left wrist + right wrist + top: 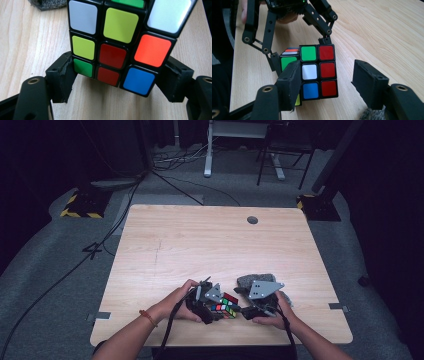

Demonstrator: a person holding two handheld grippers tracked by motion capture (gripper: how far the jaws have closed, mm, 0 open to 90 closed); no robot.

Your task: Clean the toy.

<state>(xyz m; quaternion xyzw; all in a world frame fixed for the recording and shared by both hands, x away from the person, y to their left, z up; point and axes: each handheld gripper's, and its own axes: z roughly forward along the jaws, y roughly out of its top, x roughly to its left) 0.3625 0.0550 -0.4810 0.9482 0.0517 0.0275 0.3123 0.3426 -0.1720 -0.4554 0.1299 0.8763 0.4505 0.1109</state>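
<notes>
Puzzle cube [224, 305] sits on bench between our tools. Left tool [117, 82] clenched on cube's near layer; right tool [327, 82] released, jaws straddling far layer, one touching. We judge: close right squarely before twisting. Grey fuzzy lump [256, 280] beyond right tool. Bench [200, 240] pale wood; room dark, cables on floor.

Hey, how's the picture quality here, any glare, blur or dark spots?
High view: the table is lit, the room around it dark. Left gripper view: the cube is sharp, with glare on its white sticker. Right gripper view: the near fingers are slightly soft.
</notes>
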